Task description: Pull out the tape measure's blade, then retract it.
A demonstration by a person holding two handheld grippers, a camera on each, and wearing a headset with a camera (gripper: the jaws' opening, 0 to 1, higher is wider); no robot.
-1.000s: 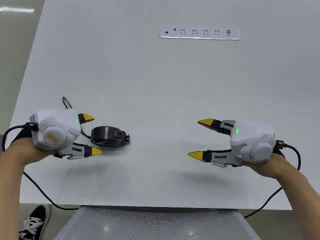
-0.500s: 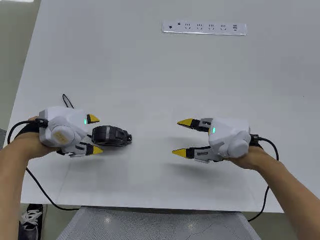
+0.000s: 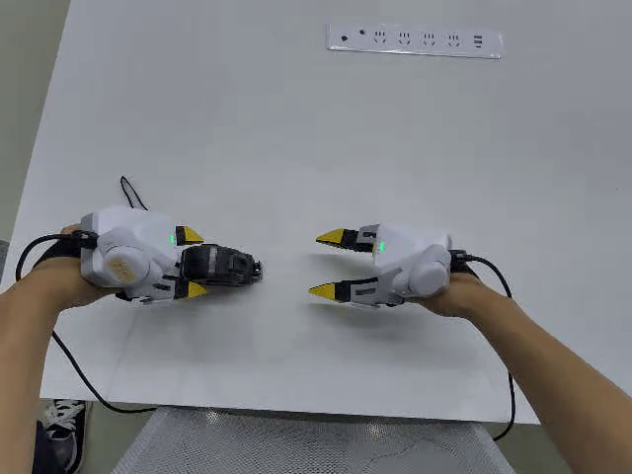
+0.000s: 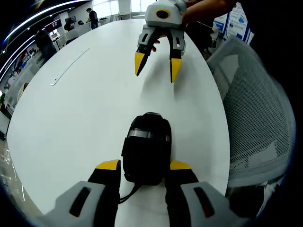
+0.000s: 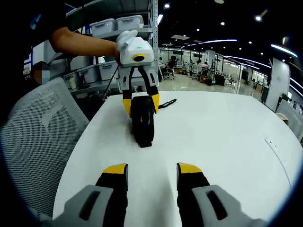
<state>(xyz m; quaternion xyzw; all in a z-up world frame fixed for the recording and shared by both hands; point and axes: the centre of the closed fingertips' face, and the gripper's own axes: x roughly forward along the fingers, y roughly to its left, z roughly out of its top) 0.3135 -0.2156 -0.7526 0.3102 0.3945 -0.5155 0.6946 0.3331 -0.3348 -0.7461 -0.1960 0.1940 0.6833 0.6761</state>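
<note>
1. A mesh chair back [image 3: 296, 446] is sitting nearest, just below the near edge of the white table [image 3: 296, 148].
2. The left gripper [image 3: 196, 263] is clamping the tape measure [image 3: 225, 267]. Its jaws are narrowed onto the two flanks of the black case, toward its rear end. The case is lying on the tabletop at the person's left.
3. My reading: gripping the rear is anchoring the case so a pull on the blade is not dragging it along. It is also leaving the front end free.
4. That front end is pointing toward the right gripper [image 3: 328, 264]. No blade is showing outside the case, and the hook is too small to make out.
5. The right gripper is hovering near the case but apart from it. Its claw is fairly wide and holding nothing, with the tips aimed at the case's nose. It is probably lining up to pinch the blade's end.
6. A power strip [image 3: 415, 40] is lying at the table's far side, well apart from the work.
</note>
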